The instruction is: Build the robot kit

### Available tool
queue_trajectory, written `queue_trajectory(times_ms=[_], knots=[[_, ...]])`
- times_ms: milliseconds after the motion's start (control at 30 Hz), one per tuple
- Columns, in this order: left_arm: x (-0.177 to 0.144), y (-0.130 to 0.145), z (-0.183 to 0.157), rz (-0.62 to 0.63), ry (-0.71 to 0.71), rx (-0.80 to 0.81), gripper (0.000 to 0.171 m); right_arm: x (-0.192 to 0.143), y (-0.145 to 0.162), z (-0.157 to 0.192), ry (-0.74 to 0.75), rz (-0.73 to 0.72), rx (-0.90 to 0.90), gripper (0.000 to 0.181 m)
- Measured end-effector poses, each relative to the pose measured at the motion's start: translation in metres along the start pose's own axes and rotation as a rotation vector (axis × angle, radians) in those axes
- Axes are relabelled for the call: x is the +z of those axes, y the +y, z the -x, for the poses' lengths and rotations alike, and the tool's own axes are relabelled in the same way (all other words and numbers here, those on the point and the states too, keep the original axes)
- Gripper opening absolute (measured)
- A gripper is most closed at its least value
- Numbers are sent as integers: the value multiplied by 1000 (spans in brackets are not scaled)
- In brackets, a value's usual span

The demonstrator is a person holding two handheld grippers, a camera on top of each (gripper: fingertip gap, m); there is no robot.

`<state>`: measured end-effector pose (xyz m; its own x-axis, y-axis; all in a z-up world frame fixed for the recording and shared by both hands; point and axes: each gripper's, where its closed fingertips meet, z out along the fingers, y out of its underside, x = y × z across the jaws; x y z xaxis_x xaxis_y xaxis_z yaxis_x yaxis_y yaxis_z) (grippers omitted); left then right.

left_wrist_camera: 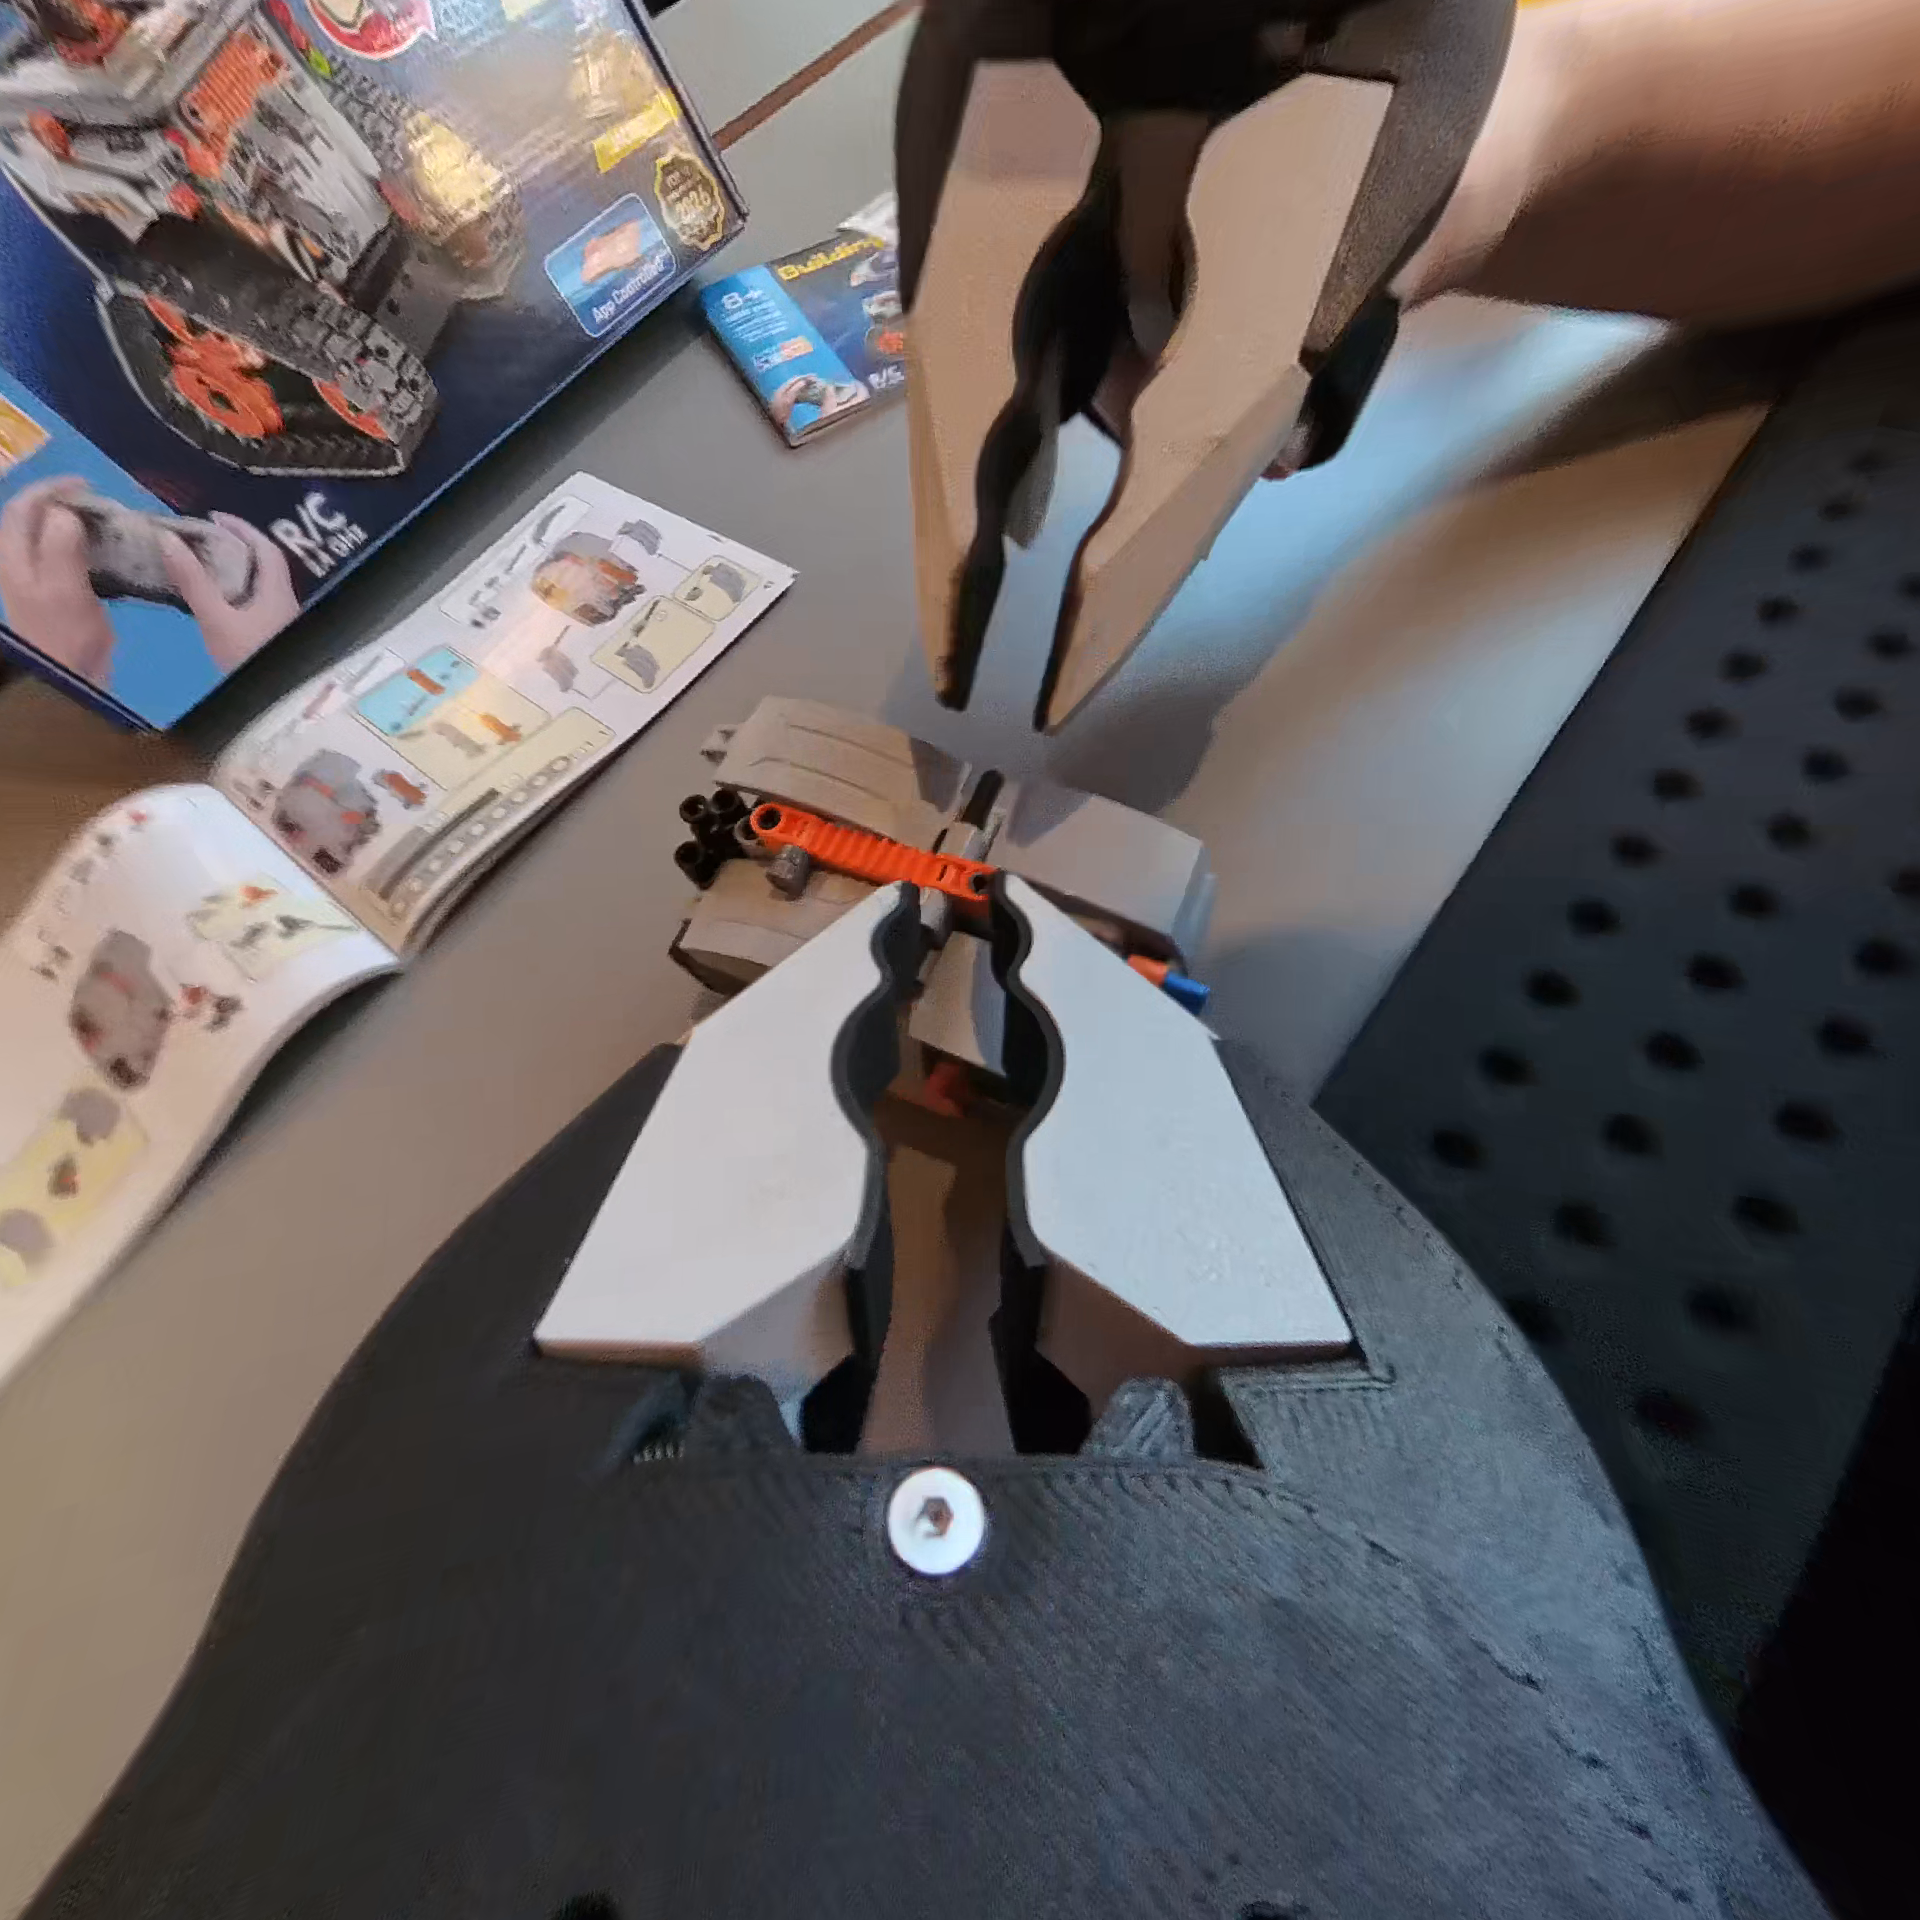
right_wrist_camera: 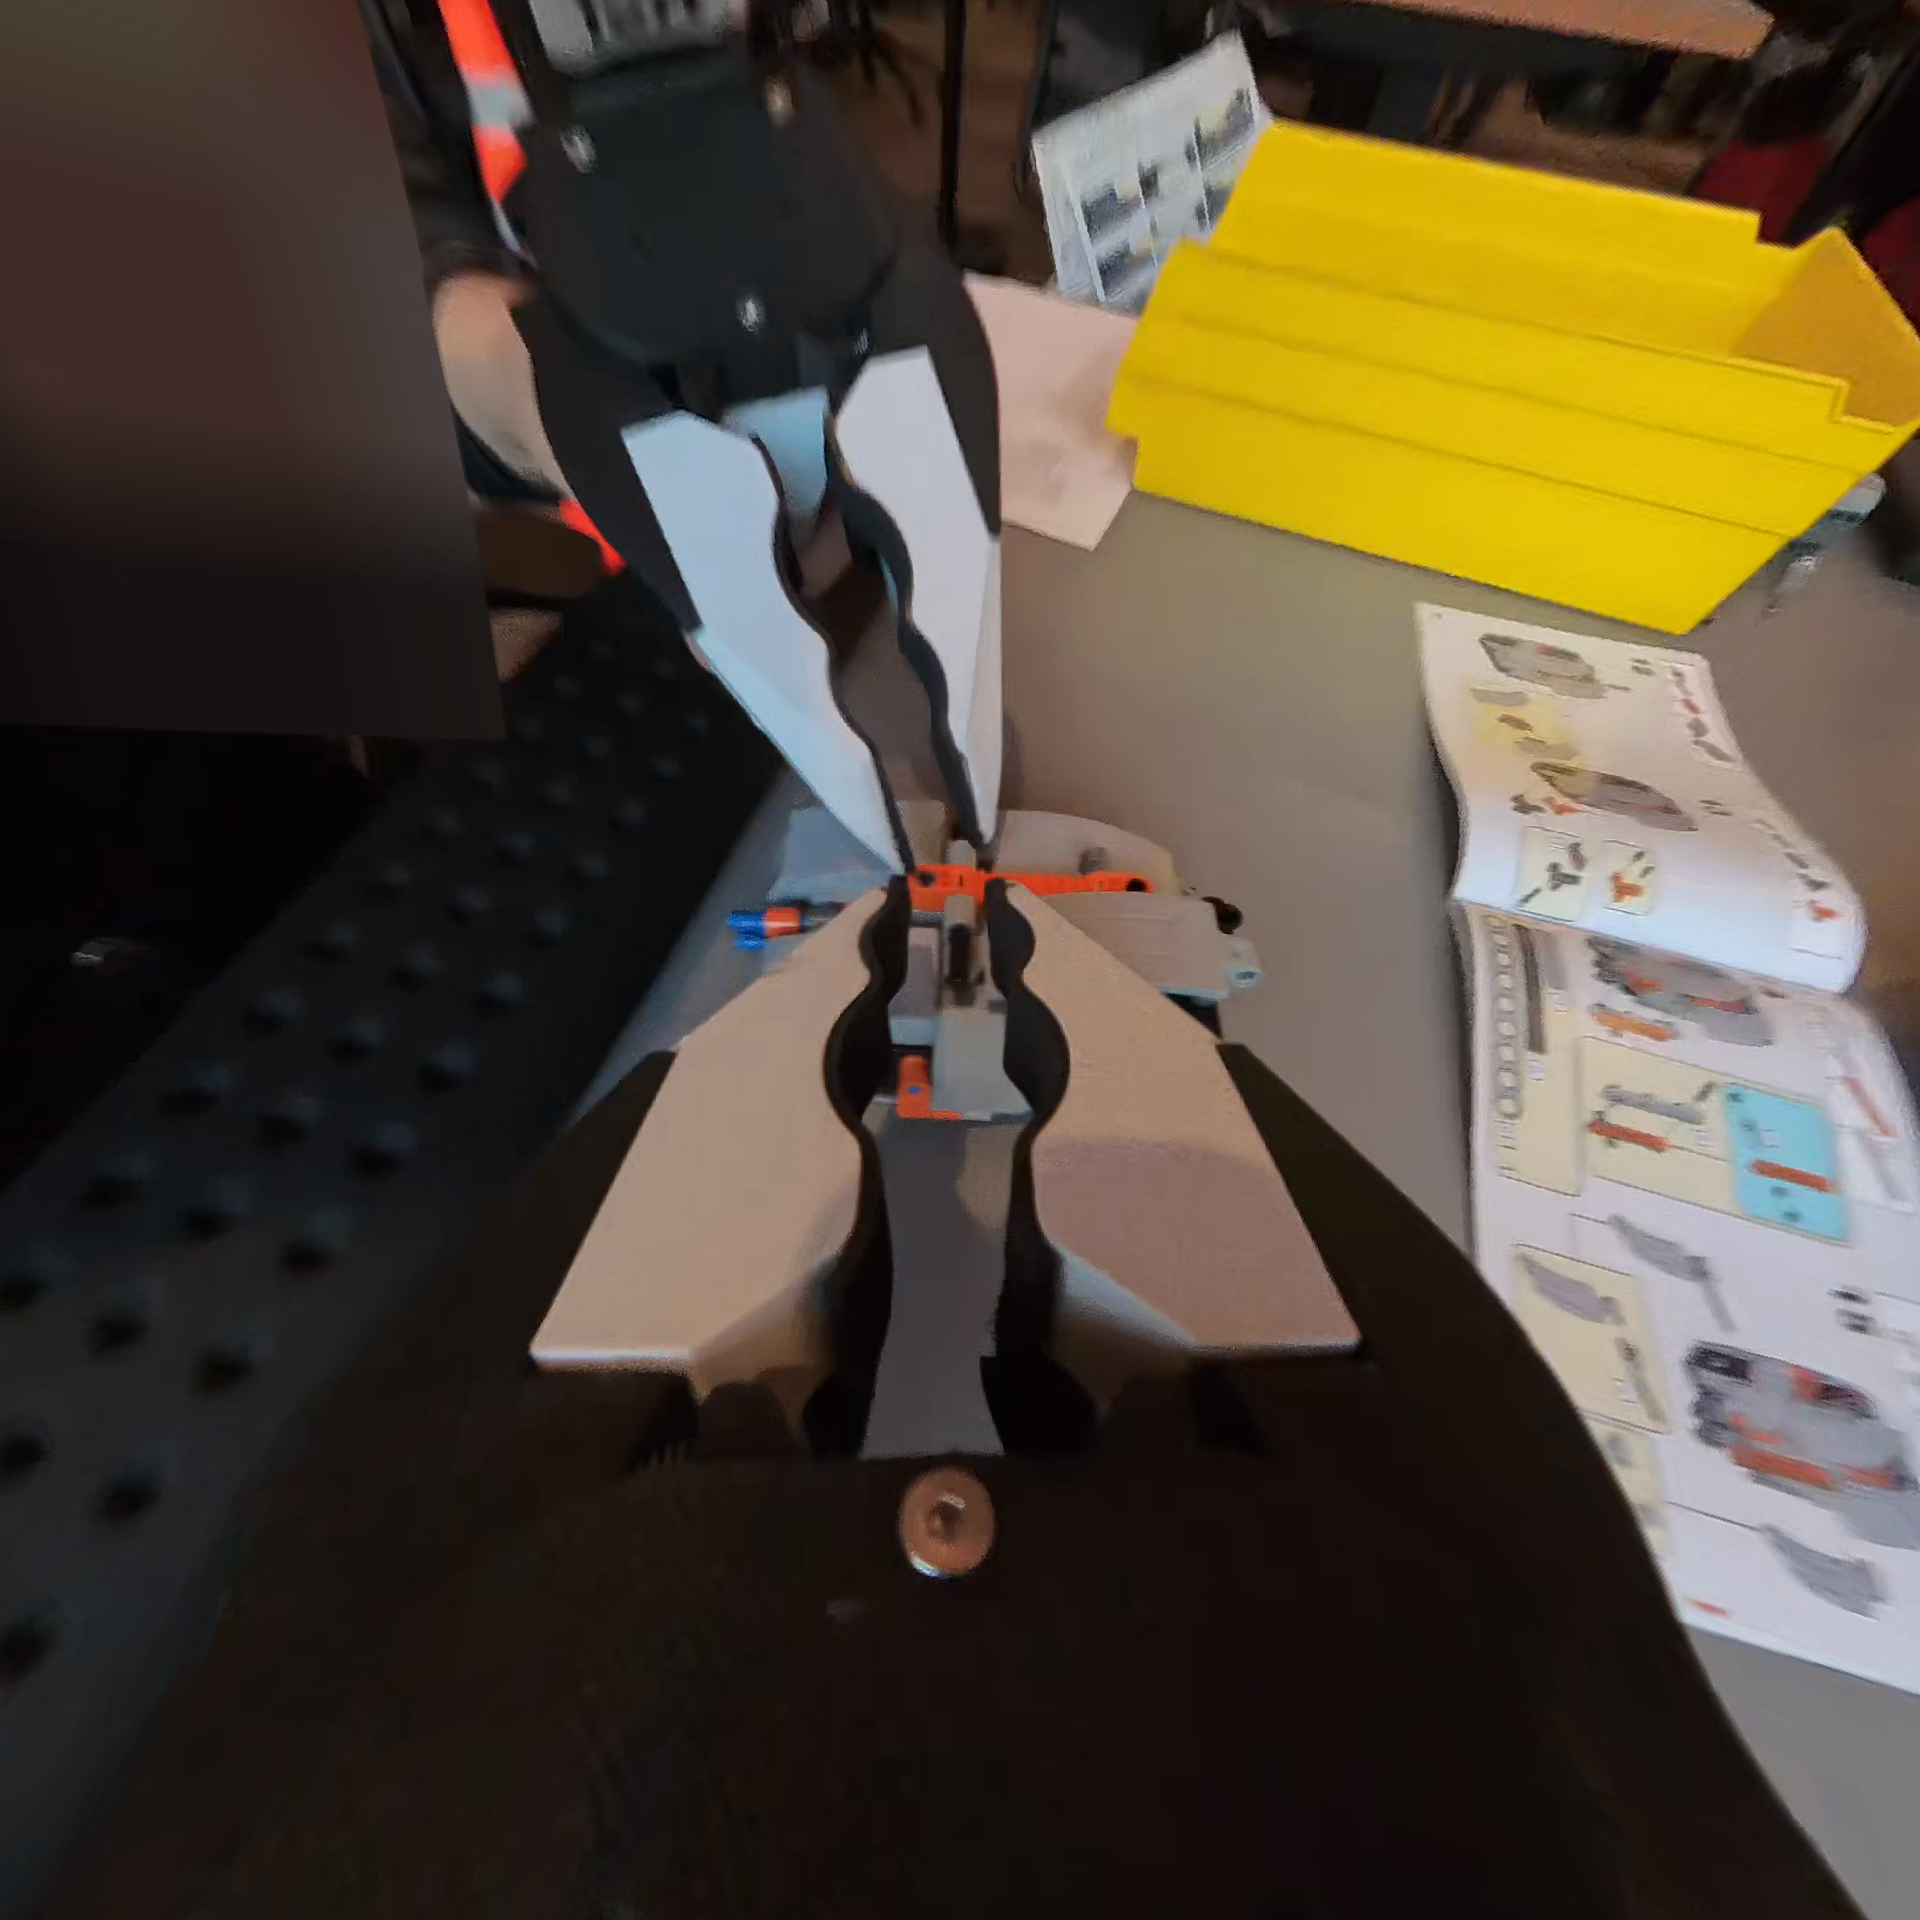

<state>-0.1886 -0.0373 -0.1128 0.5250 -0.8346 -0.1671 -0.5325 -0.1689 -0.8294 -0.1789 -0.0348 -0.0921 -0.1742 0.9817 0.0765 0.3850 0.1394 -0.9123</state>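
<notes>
**Two grippers meet over a half-built brick model**

Two hand-held grippers with grey wedge fingers and black wavy pads face each other across one grey building-brick assembly (left_wrist_camera: pixel 940 862) on a grey tabletop (left_wrist_camera: pixel 623 1091). The left gripper (left_wrist_camera: pixel 954 899) comes in low from the near side of its own view, its jaws narrowed to a small gap around an upright grey piece of the assembly – whether the pads press it or merely flank it cannot be told. The right gripper (left_wrist_camera: pixel 997 712) points steeply down from the far side, tips just above the model in the left wrist view; in its own view the right gripper (right_wrist_camera: pixel 945 894) straddles the same upright piece, jaws close together, contact likewise unclear. A bare forearm (left_wrist_camera: pixel 1662 177) holds it from the upper right.

One orange toothed beam (left_wrist_camera: pixel 873 854) lies across the top of the assembly, between the two sets of tips. A cluster of black connector pins (left_wrist_camera: pixel 712 826) sits at the beam's left end, and one blue-and-orange pin (right_wrist_camera: pixel 774 922) lies just beside the model.

Around it: one open instruction booklet (left_wrist_camera: pixel 343 790) to the left, one large printed toy box (left_wrist_camera: pixel 281 260) at far left, one small blue leaflet (left_wrist_camera: pixel 810 332) beyond. In the right wrist view a stack of four yellow plastic bins (right_wrist_camera: pixel 1475 416) stands at far right. A black perforated board (left_wrist_camera: pixel 1683 987) borders the table's edge.
</notes>
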Motion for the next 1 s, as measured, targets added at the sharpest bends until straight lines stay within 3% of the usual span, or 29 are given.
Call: queue_trajectory(times_ms=[100, 200, 333, 667, 1000], knots=[[0, 1, 0, 35, 46, 152, 7, 17, 16, -4, 33, 168, -65, 18], [0, 2, 1, 65, 98, 241, 6, 23, 18, -4, 52, 193, -72, 7], [5, 8, 5, 121, 135, 259, 7, 23, 18, -5, 67, 215, -104, 6], [7, 8, 3, 97, 227, 251, 6, 21, 22, -6, 52, 280, -134, 6], [6, 9, 4, 66, 233, 296, 6, 20, 23, -5, 35, 291, -128, 6]])
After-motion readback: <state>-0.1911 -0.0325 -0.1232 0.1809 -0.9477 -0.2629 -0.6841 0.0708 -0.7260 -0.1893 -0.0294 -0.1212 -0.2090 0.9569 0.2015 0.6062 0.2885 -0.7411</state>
